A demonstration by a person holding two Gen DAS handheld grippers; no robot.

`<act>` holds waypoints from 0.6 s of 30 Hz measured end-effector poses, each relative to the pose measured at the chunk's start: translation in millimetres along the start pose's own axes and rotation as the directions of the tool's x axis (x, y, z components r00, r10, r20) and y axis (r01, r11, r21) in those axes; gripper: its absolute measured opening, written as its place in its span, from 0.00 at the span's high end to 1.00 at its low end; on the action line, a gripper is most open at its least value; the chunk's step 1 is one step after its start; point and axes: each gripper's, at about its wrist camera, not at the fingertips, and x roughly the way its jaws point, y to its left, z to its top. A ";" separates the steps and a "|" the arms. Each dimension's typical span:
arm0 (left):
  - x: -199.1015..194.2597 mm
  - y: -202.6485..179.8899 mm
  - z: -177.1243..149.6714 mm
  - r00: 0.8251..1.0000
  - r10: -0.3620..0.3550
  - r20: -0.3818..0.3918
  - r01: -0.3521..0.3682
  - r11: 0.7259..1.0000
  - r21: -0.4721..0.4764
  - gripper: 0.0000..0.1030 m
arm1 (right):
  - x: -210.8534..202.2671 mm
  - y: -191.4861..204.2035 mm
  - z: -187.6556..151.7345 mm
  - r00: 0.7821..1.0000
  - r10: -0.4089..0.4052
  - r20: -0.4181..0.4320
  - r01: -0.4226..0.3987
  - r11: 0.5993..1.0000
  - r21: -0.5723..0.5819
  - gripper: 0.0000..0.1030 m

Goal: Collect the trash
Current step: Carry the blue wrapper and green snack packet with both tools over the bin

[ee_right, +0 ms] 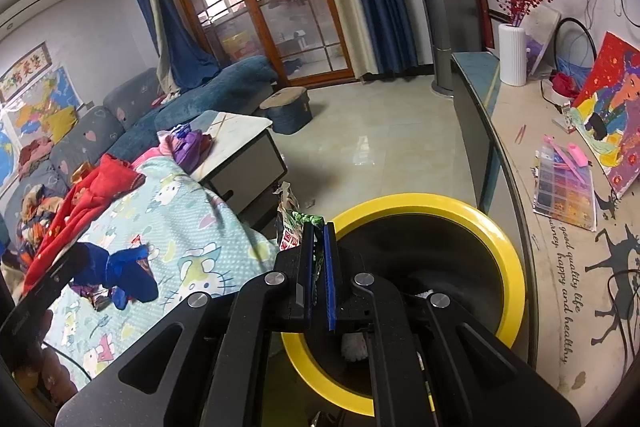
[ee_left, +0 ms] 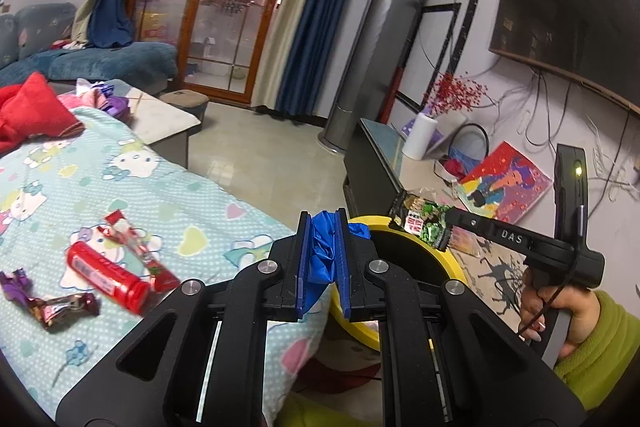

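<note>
Closest in, the left claw [ee_left: 324, 259] is pressed together on a crumpled blue wrapper [ee_left: 322, 251], thin and glossy like foil film, and it sits just short of the yellow bin [ee_left: 452, 263]. Beside it the right claw [ee_right: 318, 279] pinches a green snack packet [ee_right: 294, 227] by its lower edge, the crinkly printed pouch standing up floppy above the pads, right at the bin's near rim. To do this step well, I'd say each claw should be carried fully over the dark opening before letting go, since such light film can cling to the pads or drift onto the rim or floor; a clear, wide release, one side at a time, looks safest. Going by size: the bin is a round tub with a thick, smooth yellow rim and black inside, with something pale lying at the bottom; the blanket [ee_left: 132, 179] is soft printed fleece draped over the tabletop. More trash waits on it: a red tube [ee_left: 106, 277], hard and cylindrical, a red sachet [ee_left: 132, 239], and a small purple candy wrapper [ee_left: 64, 307], twisted and shiny.
</note>
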 end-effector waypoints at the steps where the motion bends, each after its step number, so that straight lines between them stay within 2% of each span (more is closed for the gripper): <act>1: 1.4 -2.9 -0.9 1.000 -0.003 -0.002 0.003 1.000 0.007 0.93 | 0.5 -2.2 -0.1 1.000 -0.003 0.000 0.003 1.000 0.003 0.95; 8: 15.0 -21.7 -7.5 0.999 -0.025 -0.025 0.027 0.998 0.052 0.93 | 3.2 -15.7 -0.5 0.999 -0.034 -0.004 0.034 0.999 0.026 0.95; 18: 29.4 -39.9 -16.2 0.997 -0.054 -0.057 0.060 0.993 0.099 0.93 | 6.5 -26.0 -3.2 0.995 -0.103 0.002 0.103 0.995 0.003 0.95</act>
